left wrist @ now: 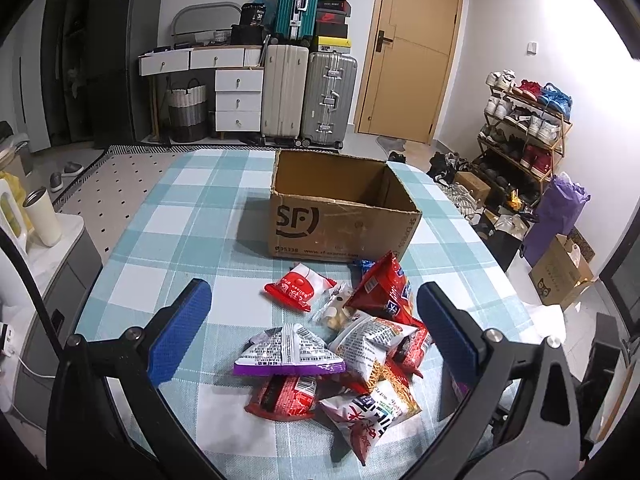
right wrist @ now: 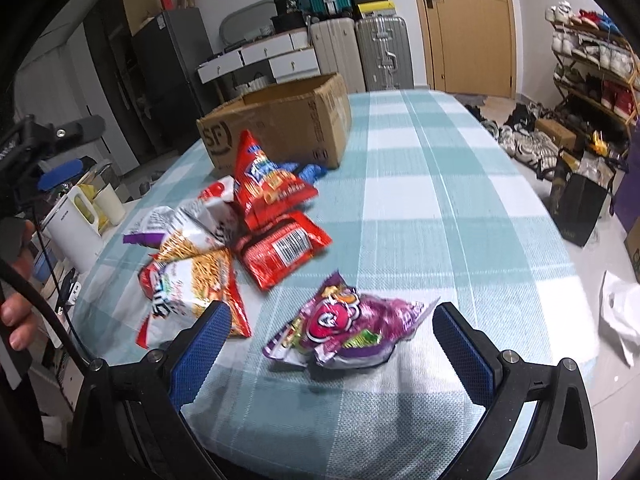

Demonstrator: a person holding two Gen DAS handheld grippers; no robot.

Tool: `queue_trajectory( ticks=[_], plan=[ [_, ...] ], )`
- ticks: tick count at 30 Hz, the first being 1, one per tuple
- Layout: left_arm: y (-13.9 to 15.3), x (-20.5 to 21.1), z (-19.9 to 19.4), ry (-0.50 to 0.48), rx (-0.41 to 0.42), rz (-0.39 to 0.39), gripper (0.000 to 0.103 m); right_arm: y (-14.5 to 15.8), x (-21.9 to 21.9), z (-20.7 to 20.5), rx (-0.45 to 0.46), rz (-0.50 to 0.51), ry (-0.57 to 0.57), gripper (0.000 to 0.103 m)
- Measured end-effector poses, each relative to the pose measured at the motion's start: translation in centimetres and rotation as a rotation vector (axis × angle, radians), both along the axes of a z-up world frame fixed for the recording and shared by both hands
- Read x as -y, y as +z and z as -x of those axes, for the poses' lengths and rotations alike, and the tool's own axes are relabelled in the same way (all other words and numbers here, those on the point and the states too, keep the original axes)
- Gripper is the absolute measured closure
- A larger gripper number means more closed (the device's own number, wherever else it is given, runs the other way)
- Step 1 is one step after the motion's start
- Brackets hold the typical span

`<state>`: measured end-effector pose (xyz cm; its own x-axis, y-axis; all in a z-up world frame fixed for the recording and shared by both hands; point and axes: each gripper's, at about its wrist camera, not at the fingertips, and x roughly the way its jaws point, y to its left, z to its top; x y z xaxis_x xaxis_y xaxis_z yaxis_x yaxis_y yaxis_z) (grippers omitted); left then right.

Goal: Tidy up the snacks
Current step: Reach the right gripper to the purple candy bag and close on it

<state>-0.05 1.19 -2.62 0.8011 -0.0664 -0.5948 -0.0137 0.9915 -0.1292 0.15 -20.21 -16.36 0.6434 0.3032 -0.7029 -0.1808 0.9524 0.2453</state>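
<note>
- The left gripper [left wrist: 314,322] hung over the snack pile [left wrist: 340,344] with its jaws spread wide and nothing between them.
- The right gripper [right wrist: 332,346] also had its jaws spread, with the purple bag [right wrist: 344,326] lying between the blue pads on the table [right wrist: 440,208], seemingly not yet pinched.
- The box [left wrist: 340,208] stood open on the far side of the pile, just behind the red snacks; from the left wrist view no snack showed inside it, though its floor was hidden.
- The step in hand looked like picking the purple bag, which lay apart from the pile.
- To do it well, I judged the pads should close on the puffed middle of the bag, not a crimped edge, and only firmly enough to lift, since the contents could crush.
- The bag should be lifted clear of the box wall before release.
- The left gripper would do best to take the top triangle bag [left wrist: 290,350] first, so the heap did not slide.
- Only the right wrist view showed the purple bag, the person's hand [right wrist: 16,312] and a kettle [right wrist: 72,224] at the table's left.
- Only the left wrist view looked into the box.
</note>
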Motion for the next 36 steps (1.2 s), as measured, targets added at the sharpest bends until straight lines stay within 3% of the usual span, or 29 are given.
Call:
queue_trajectory(
  ticks=[12, 18, 22, 25, 26, 33, 36],
  plan=[
    [-0.8, -0.7, -0.8, 0.005, -0.031, 0.012, 0.001, -3.0, 1.3, -1.7, -0.076, -0.083, -0.037, 0.001],
    [-1.3, -1.4, -1.3, 0.015, -0.044, 0.021, 0.001, -3.5, 1.1, -2.2, -0.080, -0.114, -0.027, 0.013],
    [-1.5, -1.9, -1.4, 0.017, -0.047, 0.028, 0.001, -3.5, 1.2, -2.3, -0.075, -0.123, -0.030, 0.030],
    [-1.7, -2.3, -1.2, 0.022, -0.056, 0.034, 0.001, -3.7, 1.4, -2.2, -0.076, -0.135, -0.025, 0.057],
    [-1.8, -2.5, -1.2, 0.025, -0.060, 0.038, 0.001, -3.7, 1.5, -2.2, -0.075, -0.134, -0.029, 0.060],
    [-2.2, -3.1, -1.3, 0.036, -0.074, 0.046, 0.001, -3.5, 2.0, -2.6, -0.075, -0.120, -0.037, 0.062],
    [-2.2, -3.1, -1.4, 0.036, -0.075, 0.046, 0.001, -3.2, 2.6, -2.8, -0.068, -0.135, -0.054, 0.052]
  ],
)
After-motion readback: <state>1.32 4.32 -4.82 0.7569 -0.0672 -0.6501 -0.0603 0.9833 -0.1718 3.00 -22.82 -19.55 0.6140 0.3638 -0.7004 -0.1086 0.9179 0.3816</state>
